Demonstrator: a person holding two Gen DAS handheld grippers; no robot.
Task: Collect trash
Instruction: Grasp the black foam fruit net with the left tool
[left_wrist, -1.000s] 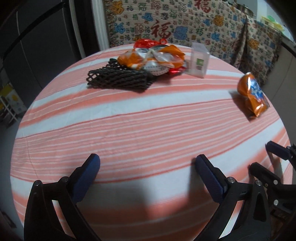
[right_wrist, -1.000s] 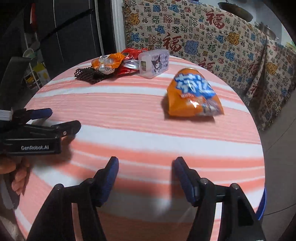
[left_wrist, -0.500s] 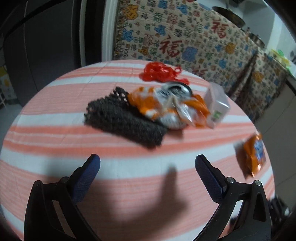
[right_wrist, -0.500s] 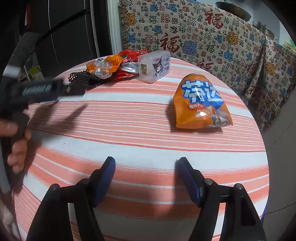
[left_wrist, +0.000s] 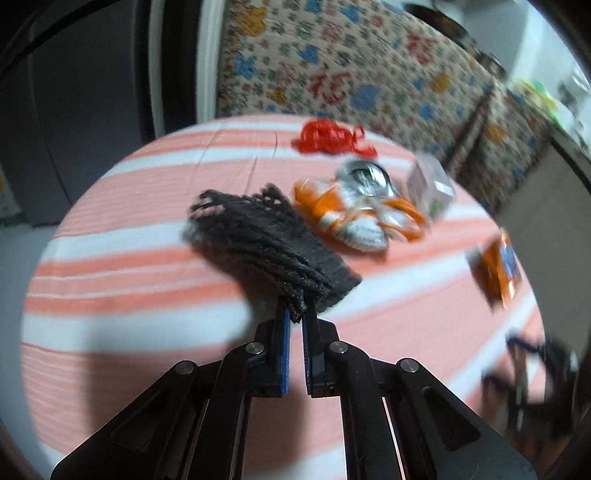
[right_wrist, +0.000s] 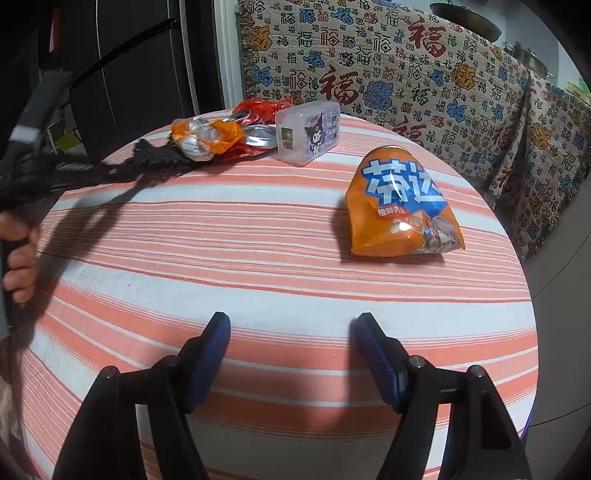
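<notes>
Now my left fingers have just snapped together on the near corner of the black plastic mesh net, and I am pinching a bunched fold of it right at the tips. The net is soft and light, I judge: it sags from the pinch, its far end trailing back toward the heap at the far side of the round surface covered in an orange-and-white striped cloth. A limp thing like this will stretch and droop rather than lift as one piece, and its open weave could snag the crumpled orange-and-silver foil wrapper lying just beside it, so a gathered edge is the best place to hold it. Behind the wrapper sit a flattened silver can, a red plastic tangle and a small clear plastic box with a cartoon sticker. My right fingers stand spread and empty, low over the cloth, with the crushed orange drink can with blue lettering ahead of them and apart from the heap. That can looks light and thin-walled, already dented; I would take it across its flattened body, where the sides give a little and the slick print is less likely to slide.
</notes>
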